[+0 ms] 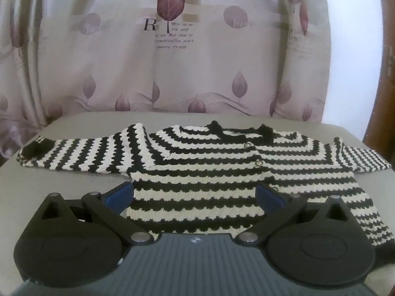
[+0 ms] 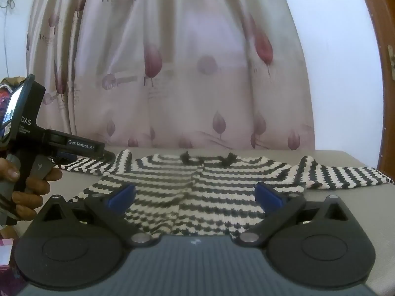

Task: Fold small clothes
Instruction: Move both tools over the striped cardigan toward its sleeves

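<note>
Black-and-white striped knitted cardigan [image 1: 209,167] lies spread flat, sleeves out, on the grey surface [image 1: 61,185]; left tool [image 1: 195,192] and right tool [image 2: 195,194] both gape wide, gripping nothing.

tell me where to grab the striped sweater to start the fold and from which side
Take the striped sweater by a sleeve cuff. It lies flat, front up, both sleeves spread sideways, so the cuffs are thin free edges. The left gripper, jaws open, would probably best come in from outside at the left sleeve, low along the table; the right gripper, also open, likewise at the right sleeve.
</note>
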`<state>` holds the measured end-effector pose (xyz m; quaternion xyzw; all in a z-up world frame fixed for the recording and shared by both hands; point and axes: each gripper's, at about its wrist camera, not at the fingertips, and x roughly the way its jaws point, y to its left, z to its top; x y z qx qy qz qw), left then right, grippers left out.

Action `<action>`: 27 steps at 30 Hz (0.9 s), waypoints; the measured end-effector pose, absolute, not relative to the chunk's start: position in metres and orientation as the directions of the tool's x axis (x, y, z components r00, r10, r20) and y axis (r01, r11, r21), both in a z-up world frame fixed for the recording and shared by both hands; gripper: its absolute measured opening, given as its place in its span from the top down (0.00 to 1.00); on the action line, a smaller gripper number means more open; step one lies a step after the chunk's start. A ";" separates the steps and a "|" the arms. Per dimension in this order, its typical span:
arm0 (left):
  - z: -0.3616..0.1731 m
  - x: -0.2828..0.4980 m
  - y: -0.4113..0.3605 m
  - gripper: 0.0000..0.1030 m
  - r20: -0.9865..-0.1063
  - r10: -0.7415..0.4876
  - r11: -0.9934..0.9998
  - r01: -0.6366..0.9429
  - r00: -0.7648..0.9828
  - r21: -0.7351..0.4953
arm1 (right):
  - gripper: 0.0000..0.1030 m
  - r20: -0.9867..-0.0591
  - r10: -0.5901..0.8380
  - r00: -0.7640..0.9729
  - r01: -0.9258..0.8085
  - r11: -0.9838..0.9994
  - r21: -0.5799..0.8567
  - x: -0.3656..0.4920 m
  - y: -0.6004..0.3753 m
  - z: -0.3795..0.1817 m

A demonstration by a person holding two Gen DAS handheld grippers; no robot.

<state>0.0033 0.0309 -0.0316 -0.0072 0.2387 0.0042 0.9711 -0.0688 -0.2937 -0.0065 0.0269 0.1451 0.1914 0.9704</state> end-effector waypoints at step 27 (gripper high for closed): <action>-0.026 0.032 0.039 0.00 -0.531 0.098 0.993 -0.116 0.842 0.000 | 0.00 -0.297 0.407 0.864 -0.395 0.913 0.102 -0.050 -0.281 -0.009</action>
